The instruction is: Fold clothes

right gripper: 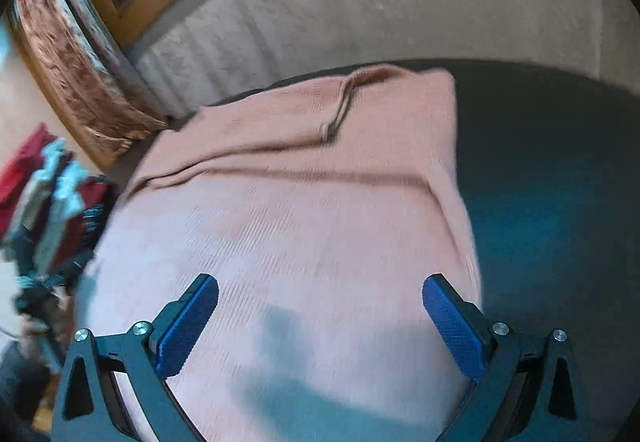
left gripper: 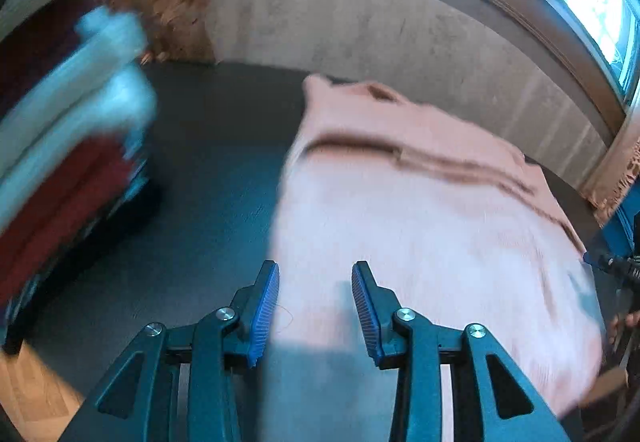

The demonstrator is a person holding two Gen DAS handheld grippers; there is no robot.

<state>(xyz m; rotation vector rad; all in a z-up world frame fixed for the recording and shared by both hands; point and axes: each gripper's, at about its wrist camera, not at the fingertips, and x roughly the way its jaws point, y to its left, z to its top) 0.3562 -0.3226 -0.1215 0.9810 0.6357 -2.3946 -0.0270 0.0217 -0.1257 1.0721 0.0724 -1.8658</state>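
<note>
The soft pink ribbed knit sweater (right gripper: 304,210) lies partly folded on the dark round table (right gripper: 552,202); limp and light, best pinched at its near hem. Left gripper (left gripper: 315,306) half open, right gripper (right gripper: 320,326) wide, both empty

A pink knitted sweater (right gripper: 304,210) lay flat on the dark round table (right gripper: 552,178); a stack of red and white folded clothes (left gripper: 68,162) stood left of it.
</note>
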